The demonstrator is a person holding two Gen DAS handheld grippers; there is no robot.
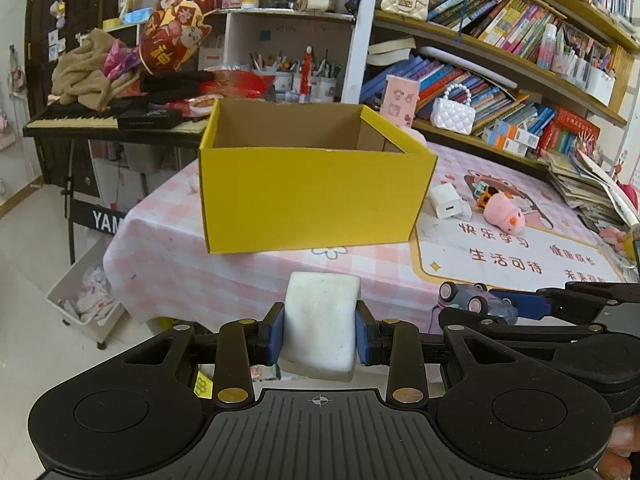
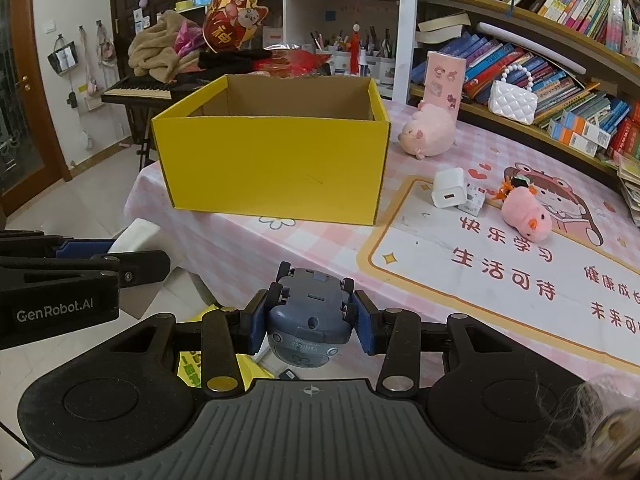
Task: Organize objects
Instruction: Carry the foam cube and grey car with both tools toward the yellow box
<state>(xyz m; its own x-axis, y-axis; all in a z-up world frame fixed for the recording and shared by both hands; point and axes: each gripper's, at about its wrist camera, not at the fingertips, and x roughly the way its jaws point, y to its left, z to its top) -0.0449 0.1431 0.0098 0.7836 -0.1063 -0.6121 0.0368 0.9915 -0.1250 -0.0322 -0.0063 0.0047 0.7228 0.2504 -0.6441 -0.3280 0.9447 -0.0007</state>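
Note:
An open yellow cardboard box (image 1: 312,196) (image 2: 272,168) stands on the pink checked tablecloth ahead of both grippers. My left gripper (image 1: 320,330) is shut on a white sponge block (image 1: 320,320), held above the table's near edge. My right gripper (image 2: 310,322) is shut on a grey-blue toy car (image 2: 310,316), turned wheels up. The toy car (image 1: 476,304) also shows in the left wrist view at the right. The white sponge block (image 2: 134,236) peeks out at the left of the right wrist view. What lies inside the box is hidden.
On the table right of the box lie a white charger (image 2: 448,190), a small pink plush (image 2: 524,212) and a pink sheep plush (image 2: 428,130). Bookshelves (image 2: 560,60) run behind. A keyboard on a stand (image 1: 80,120) and a floor bin (image 1: 86,300) are at the left.

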